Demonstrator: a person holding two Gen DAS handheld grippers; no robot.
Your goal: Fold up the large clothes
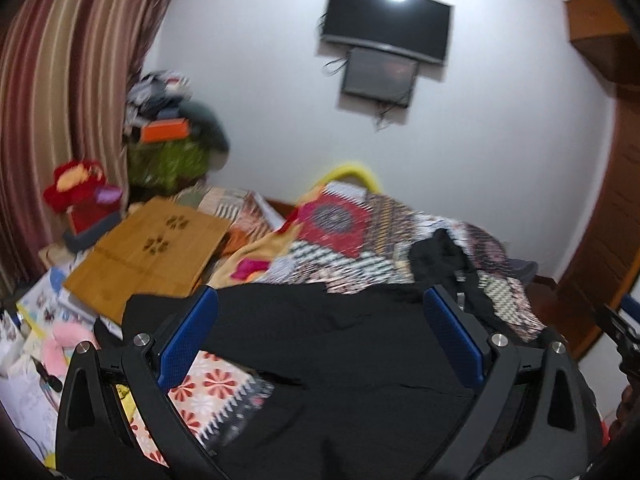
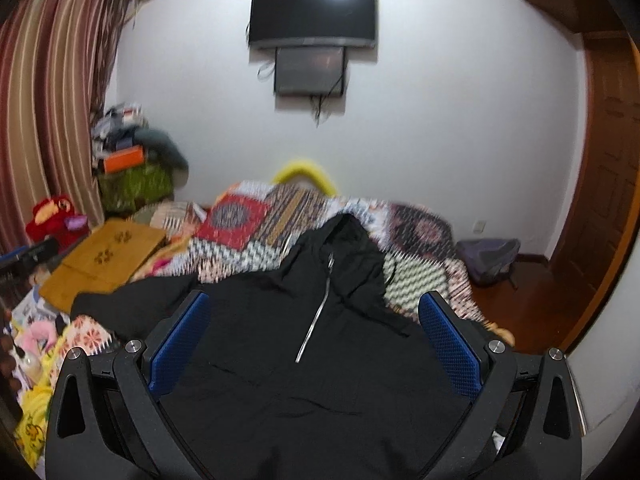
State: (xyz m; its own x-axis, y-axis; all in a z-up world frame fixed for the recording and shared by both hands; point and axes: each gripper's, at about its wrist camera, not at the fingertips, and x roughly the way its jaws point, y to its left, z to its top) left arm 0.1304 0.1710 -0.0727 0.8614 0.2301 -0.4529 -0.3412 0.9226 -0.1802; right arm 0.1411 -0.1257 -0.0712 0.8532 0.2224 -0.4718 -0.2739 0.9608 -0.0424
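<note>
Left gripper (image 1: 320, 308): jaws standing wide apart, holding nothing, blue textured pads (image 1: 188, 340) hanging over cloth. Right gripper (image 2: 316, 312): likewise spread and empty. Black hooded jacket (image 2: 312, 320): soft, matte, lying flat on the bed, silver zip (image 2: 316, 320) running toward the hood. Patchwork bedspread (image 2: 256, 240): lying beneath, busy-patterned. Wooden lap tray (image 1: 148, 248): flat, resting beside the jacket's sleeve. Wall screens (image 2: 312, 16): hanging farthest.

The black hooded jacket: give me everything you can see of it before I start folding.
The black hooded jacket lies spread front-up on the patchwork bedspread, hood toward the wall. The matte fabric looks thin and lightly wrinkled. A silver zipper runs down the chest and looks closed. One sleeve stretches toward the wooden board. Both tools hover open over it, gripping nothing.
</note>
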